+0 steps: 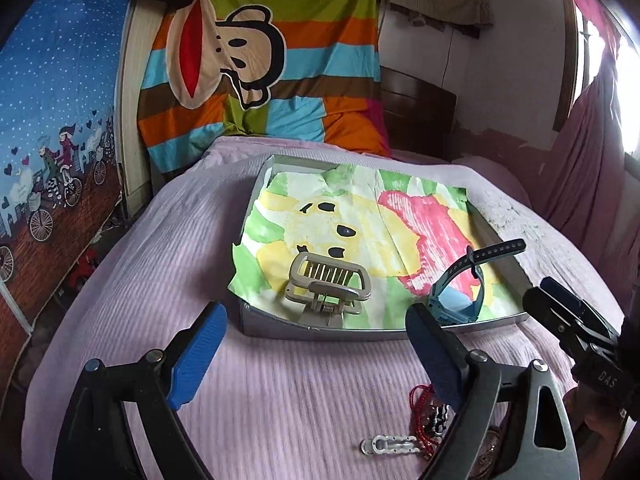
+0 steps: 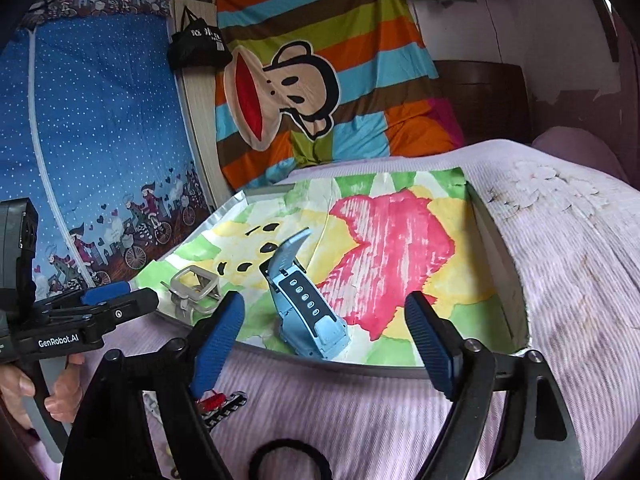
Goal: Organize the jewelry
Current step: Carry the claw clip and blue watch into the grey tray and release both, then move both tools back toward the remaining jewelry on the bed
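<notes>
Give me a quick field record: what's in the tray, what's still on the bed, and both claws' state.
tray: on the bed, lined with a painted sheet
in tray: hair clip, blue watch
on bed: red cord, white clip, black hair tie
left claw: open, holds nothing
right claw: open, holds nothing, watch in front of it

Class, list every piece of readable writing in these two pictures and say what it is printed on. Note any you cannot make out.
"GenRobot.AI": white, on the left gripper body, right wrist view.
"DAS": on the right gripper body, left wrist view.
White characters on the hanging black bag: too blurred to read.
</notes>
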Demonstrator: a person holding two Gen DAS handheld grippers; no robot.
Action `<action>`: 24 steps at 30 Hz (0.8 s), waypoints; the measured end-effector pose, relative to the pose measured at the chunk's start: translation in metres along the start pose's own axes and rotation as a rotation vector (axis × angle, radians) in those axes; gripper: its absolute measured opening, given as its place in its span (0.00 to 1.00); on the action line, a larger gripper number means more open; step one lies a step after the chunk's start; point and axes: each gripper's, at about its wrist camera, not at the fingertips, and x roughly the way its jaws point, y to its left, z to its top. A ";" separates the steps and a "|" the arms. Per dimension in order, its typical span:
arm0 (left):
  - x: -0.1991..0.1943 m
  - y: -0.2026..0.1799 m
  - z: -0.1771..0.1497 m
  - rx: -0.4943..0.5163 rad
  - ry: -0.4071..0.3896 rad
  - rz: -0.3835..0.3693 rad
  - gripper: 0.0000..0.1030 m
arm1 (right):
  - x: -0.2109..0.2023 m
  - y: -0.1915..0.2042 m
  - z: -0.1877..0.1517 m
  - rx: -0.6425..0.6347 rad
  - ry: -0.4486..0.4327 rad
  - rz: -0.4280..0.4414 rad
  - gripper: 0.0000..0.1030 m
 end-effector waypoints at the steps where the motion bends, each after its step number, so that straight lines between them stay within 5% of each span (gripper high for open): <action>1: -0.007 0.000 -0.003 -0.008 -0.025 0.000 0.96 | -0.010 0.001 -0.001 -0.010 -0.020 -0.004 0.88; 10: -0.060 -0.009 -0.030 0.025 -0.159 -0.005 1.00 | -0.078 0.011 -0.015 -0.052 -0.145 -0.034 0.99; 24: -0.087 -0.009 -0.072 0.095 -0.167 0.003 1.00 | -0.119 0.028 -0.055 -0.130 -0.111 -0.070 0.99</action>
